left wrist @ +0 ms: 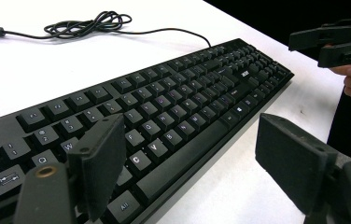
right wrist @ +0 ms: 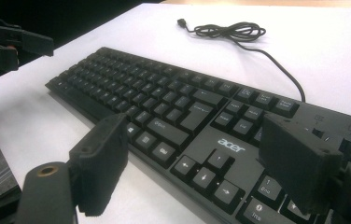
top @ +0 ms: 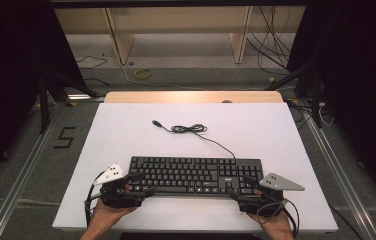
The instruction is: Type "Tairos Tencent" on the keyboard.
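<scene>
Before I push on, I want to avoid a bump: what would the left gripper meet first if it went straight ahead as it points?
Probably the black keyboard. The left gripper has its jaws open over the keyboard's left end near the front edge, aimed along the key rows. How high it hangs above the keys is unclear, so it might skim over them.

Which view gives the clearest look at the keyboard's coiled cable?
The high view: the cable lies whole on the white table, from plug to keyboard. The left gripper view shows its coil far off; the right gripper view shows coil and lead, smaller.
</scene>
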### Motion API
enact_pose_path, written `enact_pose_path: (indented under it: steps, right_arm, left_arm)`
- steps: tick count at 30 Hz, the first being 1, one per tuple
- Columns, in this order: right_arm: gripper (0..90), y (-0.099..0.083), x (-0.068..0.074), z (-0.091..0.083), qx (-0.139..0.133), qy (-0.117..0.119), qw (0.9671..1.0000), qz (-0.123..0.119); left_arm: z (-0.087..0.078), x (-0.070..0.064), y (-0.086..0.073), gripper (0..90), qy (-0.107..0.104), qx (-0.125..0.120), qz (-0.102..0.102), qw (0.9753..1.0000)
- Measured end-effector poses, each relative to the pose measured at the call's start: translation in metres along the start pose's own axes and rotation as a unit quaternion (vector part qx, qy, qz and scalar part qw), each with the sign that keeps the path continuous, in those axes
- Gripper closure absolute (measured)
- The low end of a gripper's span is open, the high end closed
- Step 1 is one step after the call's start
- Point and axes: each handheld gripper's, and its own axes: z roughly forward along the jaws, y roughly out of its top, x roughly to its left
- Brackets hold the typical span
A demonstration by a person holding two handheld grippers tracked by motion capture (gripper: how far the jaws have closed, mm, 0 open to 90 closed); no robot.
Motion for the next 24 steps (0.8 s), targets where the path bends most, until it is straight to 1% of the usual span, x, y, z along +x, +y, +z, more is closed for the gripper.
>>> enact_pose_path:
  steps: [8, 11, 14, 19, 21, 22, 24]
  right_arm:
    - [25.7, 0.001, 0.0, 0.001, -0.001, -0.001, 1.0, 0.0]
    - [26.5, 0.003, 0.003, 0.003, -0.004, 0.006, 1.0, 0.001]
    - [26.5, 0.004, 0.006, 0.007, 0.0, 0.011, 0.9999, -0.002]
    - [27.4, 0.01, 0.011, 0.014, 0.0, 0.023, 0.9997, -0.002]
    - [28.1, 0.013, 0.014, 0.019, 0.002, 0.03, 0.9995, -0.003]
    - [28.3, 0.014, 0.015, 0.022, 0.004, 0.034, 0.9994, -0.005]
    - [28.6, 0.016, 0.017, 0.024, 0.006, 0.036, 0.9993, -0.009]
  left_arm:
    - [0.0, 0.0, 0.0, 24.1, 0.001, -0.001, -0.001, 1.0]
    - [0.0, 0.001, 0.0, 24.2, 0.003, -0.001, -0.002, 1.0]
    - [-0.001, 0.001, 0.0, 24.2, 0.005, -0.002, -0.002, 1.0]
    - [-0.001, 0.003, 0.0, 24.3, 0.01, -0.002, -0.006, 0.9999]
    - [-0.002, 0.004, 0.0, 24.4, 0.013, -0.003, -0.009, 0.9999]
    - [-0.003, 0.005, 0.0, 24.5, 0.017, -0.005, -0.013, 0.9998]
    - [-0.003, 0.006, 0.0, 24.6, 0.02, -0.005, -0.013, 0.9997]
